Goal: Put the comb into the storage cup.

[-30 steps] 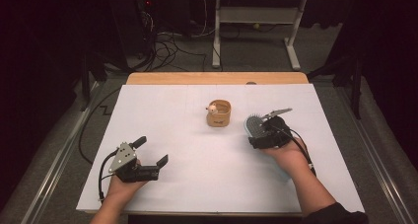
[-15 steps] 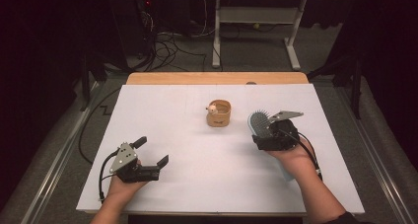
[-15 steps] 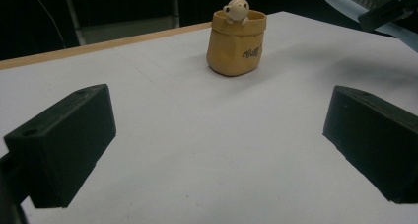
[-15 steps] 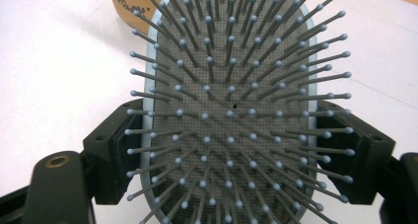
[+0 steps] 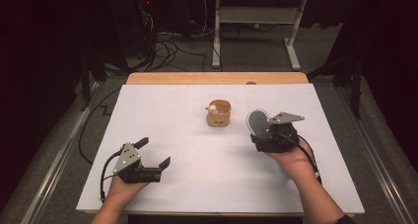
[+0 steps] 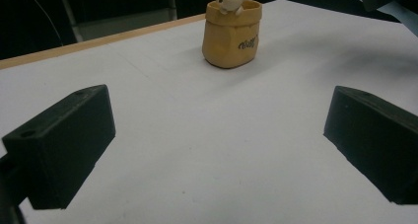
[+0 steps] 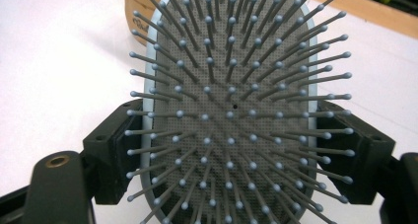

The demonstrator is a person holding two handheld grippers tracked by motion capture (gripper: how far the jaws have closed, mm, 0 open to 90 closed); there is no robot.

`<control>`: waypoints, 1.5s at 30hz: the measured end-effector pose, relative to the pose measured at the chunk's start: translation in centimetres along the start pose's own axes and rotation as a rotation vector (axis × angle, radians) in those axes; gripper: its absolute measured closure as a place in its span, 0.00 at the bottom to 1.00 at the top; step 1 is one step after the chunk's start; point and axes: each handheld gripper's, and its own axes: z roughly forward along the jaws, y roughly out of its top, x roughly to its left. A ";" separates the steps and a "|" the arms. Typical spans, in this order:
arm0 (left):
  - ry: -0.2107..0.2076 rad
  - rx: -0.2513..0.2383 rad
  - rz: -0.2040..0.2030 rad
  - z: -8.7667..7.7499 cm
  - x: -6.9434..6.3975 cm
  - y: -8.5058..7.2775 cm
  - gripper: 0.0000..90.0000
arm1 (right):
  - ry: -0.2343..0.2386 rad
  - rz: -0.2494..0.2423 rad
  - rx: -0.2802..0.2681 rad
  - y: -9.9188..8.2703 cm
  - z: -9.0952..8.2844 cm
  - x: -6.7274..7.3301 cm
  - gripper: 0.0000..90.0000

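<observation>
the right gripper (image 5: 263,130) holds a hairbrush (image 5: 257,122); its two black jaws are clamped on the two edges of the brush head, one on each side. in the right gripper view the brush head (image 7: 231,105) stands between the jaws with the bristles turned to the camera, a grey cushion in a pale blue frame, and each bristle has a small round tip. in the high view the brush head is lifted off the white table top (image 5: 197,184) and it is tilted, with the bristle side facing toward the little pot.

the landmark here is a small tan pot (image 5: 218,113) with a little pale figure (image 5: 212,107) at its rim, standing near the middle of the table. the hairbrush is just to the right of this pot, near it, and i see no touching between them. in the right gripper view a piece of the pot (image 7: 140,7) appears behind the top left of the brush.

the left gripper (image 5: 153,157) is well apart from the pot, to the near left of it, low on the table in the person's left hand (image 5: 123,187). its jaws stand wide apart and hold nothing. in the left gripper view the pot (image 6: 231,34) is far ahead between the two jaws, upright, with dark letters on its side.
</observation>
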 end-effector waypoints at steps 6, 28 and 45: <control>-0.002 -0.013 -0.001 0.0 -0.1 0.1 0.00 | -0.008 -0.013 -0.042 -0.3 -0.2 0.1 0.23; -0.008 -0.001 -0.016 0.0 -0.1 0.1 0.00 | -0.029 -0.015 -0.240 -1.5 -0.7 1.3 0.23; -0.015 -0.008 -0.017 0.0 -0.4 0.3 0.00 | -0.032 0.060 -0.439 -3.6 -2.3 1.0 0.23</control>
